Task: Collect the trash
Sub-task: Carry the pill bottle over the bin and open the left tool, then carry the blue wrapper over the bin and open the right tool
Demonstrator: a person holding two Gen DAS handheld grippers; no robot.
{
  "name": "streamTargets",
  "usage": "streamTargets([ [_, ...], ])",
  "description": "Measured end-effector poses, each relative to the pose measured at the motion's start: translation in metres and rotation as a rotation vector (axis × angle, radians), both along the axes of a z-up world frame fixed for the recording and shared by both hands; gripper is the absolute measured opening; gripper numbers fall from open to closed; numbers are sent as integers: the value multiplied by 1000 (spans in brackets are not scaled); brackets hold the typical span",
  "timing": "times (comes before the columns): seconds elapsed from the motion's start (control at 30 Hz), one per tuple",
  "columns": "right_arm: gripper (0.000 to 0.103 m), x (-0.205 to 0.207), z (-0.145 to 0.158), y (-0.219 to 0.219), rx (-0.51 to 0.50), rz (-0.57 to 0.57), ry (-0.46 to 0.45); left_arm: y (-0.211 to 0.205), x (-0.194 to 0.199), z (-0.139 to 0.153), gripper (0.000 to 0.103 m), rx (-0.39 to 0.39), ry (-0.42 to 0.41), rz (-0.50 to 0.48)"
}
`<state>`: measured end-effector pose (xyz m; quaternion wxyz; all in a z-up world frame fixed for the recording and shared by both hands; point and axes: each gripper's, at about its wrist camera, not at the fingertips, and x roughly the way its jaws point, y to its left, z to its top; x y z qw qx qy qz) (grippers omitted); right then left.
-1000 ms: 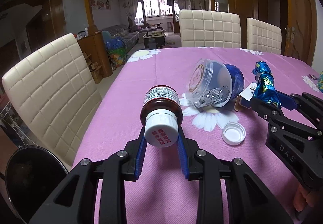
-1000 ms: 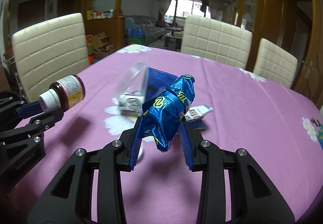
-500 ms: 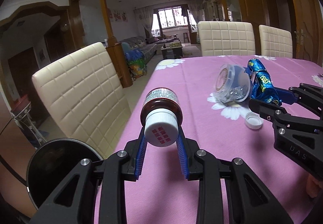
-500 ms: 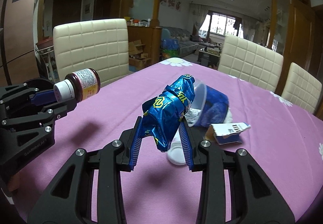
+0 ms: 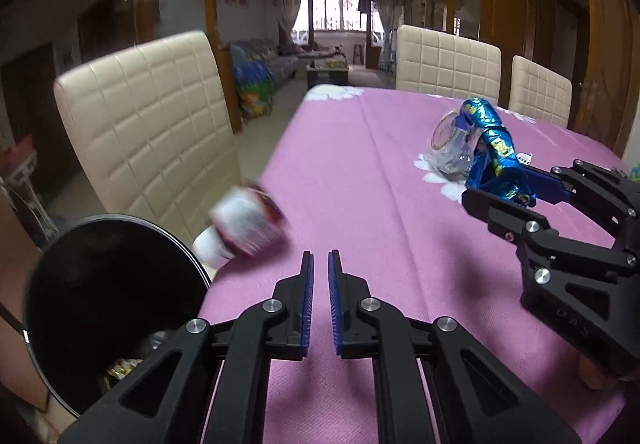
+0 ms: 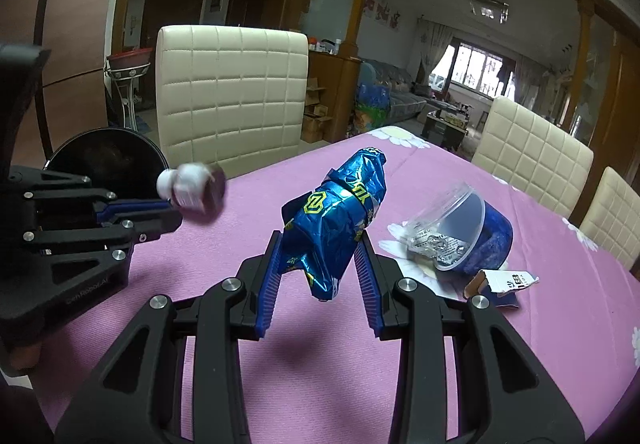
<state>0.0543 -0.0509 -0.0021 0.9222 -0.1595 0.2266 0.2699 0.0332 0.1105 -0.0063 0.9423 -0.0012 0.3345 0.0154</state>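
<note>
Left wrist view: bottle (image 5: 244, 224) blurred mid-air, free of left tool (image 5: 319, 304) whose empty jaws are closing, heading for bin (image 5: 120, 222) beside desk (image 5: 360, 171); right tool (image 6: 318, 278) clenches blue wrapper (image 6: 336, 219), likely next to carry over bin and release.

Cream chairs (image 5: 152, 131) are standing around a table (image 5: 352, 171) wearing a purple cloth with white flowers. Far behind the table, a window (image 5: 338, 11) is glowing, a sofa (image 5: 276, 59) is sitting, and wooden posts (image 5: 212, 23) are rising.
</note>
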Motion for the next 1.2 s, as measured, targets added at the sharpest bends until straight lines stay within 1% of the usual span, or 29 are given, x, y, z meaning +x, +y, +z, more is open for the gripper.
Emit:
streamTargets([
  [0.03, 37, 2, -1, -1, 3, -6, 9, 4, 6, -4, 9, -28, 40, -16],
  [0.07, 37, 4, -2, -1, 5, -11, 18, 7, 9, -8, 9, -52, 62, -8],
  [0.13, 37, 5, -2, -3, 8, -18, 24, 15, 10, -11, 9, -94, 75, 1],
  [0.33, 37, 8, -3, -5, 11, -19, 27, 32, 0, -12, 9, -89, 60, 78],
  [0.47, 37, 6, -3, -1, 7, -12, 31, 37, -4, -17, 10, -92, 77, 109],
  [0.53, 37, 5, -3, 1, 2, -7, 31, 41, -7, -16, 24, -84, 74, 137],
  [0.57, 37, 5, -3, 2, 1, -4, 32, 42, -10, -15, 52, -81, 64, 146],
  [0.6, 37, 4, -4, 3, -1, 0, 33, 43, -14, -12, 77, -77, 43, 158],
  [0.63, 38, 3, -4, 4, -6, 3, 33, 45, -21, -7, 81, -68, 3, 179],
  [0.73, 38, 2, -4, 5, -8, 9, 32, 50, -29, 2, 81, -21, -42, 213],
  [0.77, 38, 1, -4, 5, -8, 10, 33, 54, -32, 4, 81, -23, -47, 226],
  [0.87, 38, 0, -4, 7, -11, 15, 37, 73, -36, 6, 81, -46, -47, 276],
  [1.0, 38, -3, -4, 14, -23, 42, 50, 98, -40, 6, 81, -46, -43, 368],
  [1.07, 38, -5, -3, 22, -18, 71, 69, 108, -43, 4, 81, -36, -37, 412],
  [1.2, 38, -11, 2, 43, -8, 130, 93, 117, -47, 2, 81, 3, -26, 452],
])
